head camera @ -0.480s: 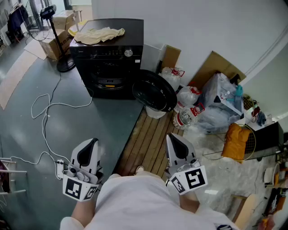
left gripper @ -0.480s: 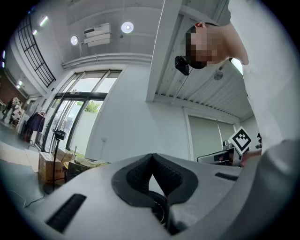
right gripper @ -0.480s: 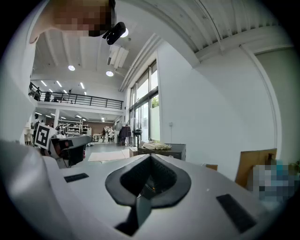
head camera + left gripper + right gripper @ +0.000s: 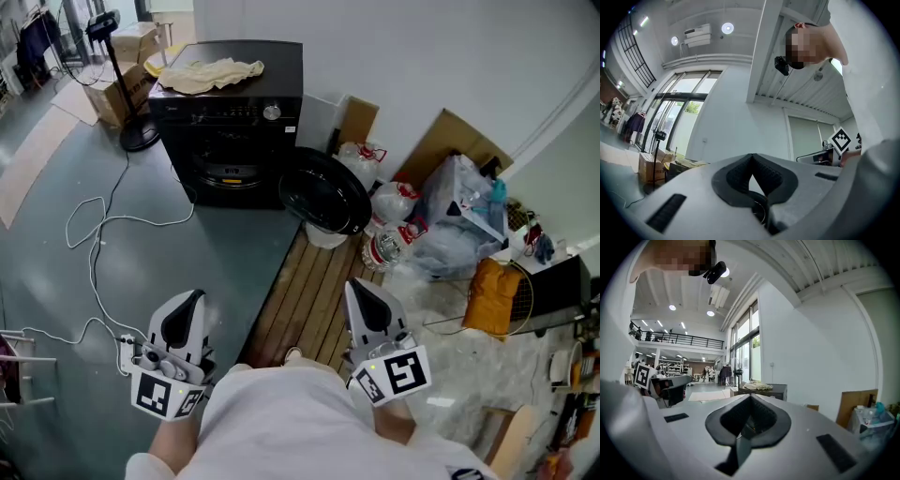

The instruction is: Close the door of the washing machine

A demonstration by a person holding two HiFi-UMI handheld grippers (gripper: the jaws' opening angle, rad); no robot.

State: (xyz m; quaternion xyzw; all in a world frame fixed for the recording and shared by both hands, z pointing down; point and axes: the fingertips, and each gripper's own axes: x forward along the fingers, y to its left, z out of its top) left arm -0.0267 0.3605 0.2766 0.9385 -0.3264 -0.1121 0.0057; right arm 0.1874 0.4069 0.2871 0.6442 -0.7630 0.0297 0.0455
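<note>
I held both grippers low in the frame, close to my body, well short of the washing machine (image 4: 234,122). The machine, black and front-loading, stood at the upper centre of the head view against the white wall, with a pale crumpled cloth (image 4: 211,73) lying on its top. Its round dark door (image 4: 323,192) hung open, swung out to the right of the drum opening and reaching over the upper end of a wooden slatted platform (image 4: 314,291).

My left gripper (image 4: 192,296) sat at the lower left of the frame, over the grey floor and pointing up the picture. In its own view the two jaws met at their tips with nothing between them. My right gripper (image 4: 361,286) sat at the lower centre-right, above the near end of the slatted platform. Its jaws were also pressed together and empty. Neither gripper touched the door or the machine; both were well apart from them.

A white cable (image 4: 94,244) looped across the floor at the left, between the machine and my left gripper. To the right of the door, plastic bags (image 4: 450,225) and flattened cardboard (image 4: 450,141) were heaped against the wall, with an orange bag (image 4: 492,291) below them. A cardboard box (image 4: 122,94) stood at the upper left, beside the round base of a stand (image 4: 139,136).
</note>
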